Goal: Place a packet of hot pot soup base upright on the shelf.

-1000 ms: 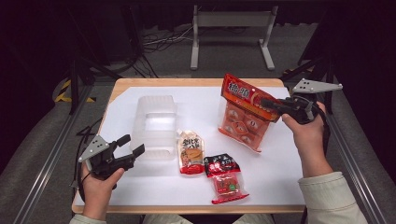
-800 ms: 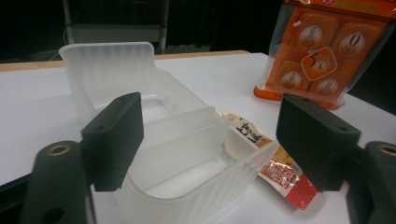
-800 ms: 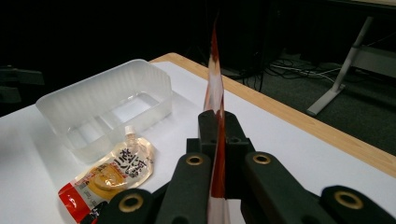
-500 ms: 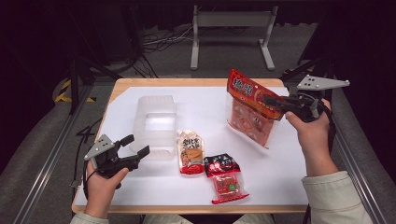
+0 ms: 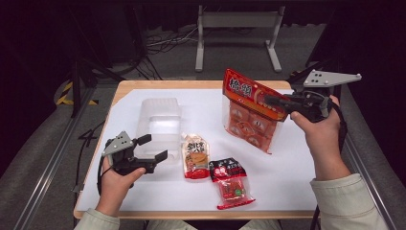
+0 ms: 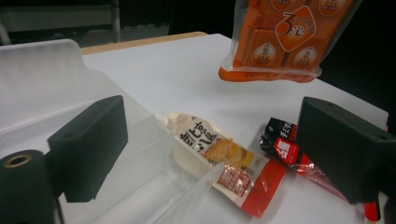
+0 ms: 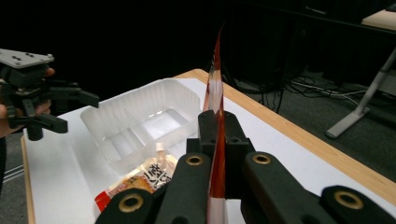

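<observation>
High view: right gripper (image 5: 270, 101) pinches the orange bag (image 5: 249, 114) by its top, lifted clear near the table's (image 5: 297, 172) right edge.

Left gripper view: jaws spread, just opened, nothing between, beside the plastic tray (image 6: 42, 79).

Right gripper view: bag clamped edge-on. Carrying step; next, lower it into the tray.

We see pale cream sleeves (image 5: 347, 203) at the bottom of the frame, black grippers, left (image 5: 152, 148) and right (image 5: 274, 101), each topped with a grey three-cornered plate, brass-ringed screws, black cables trailing.
</observation>
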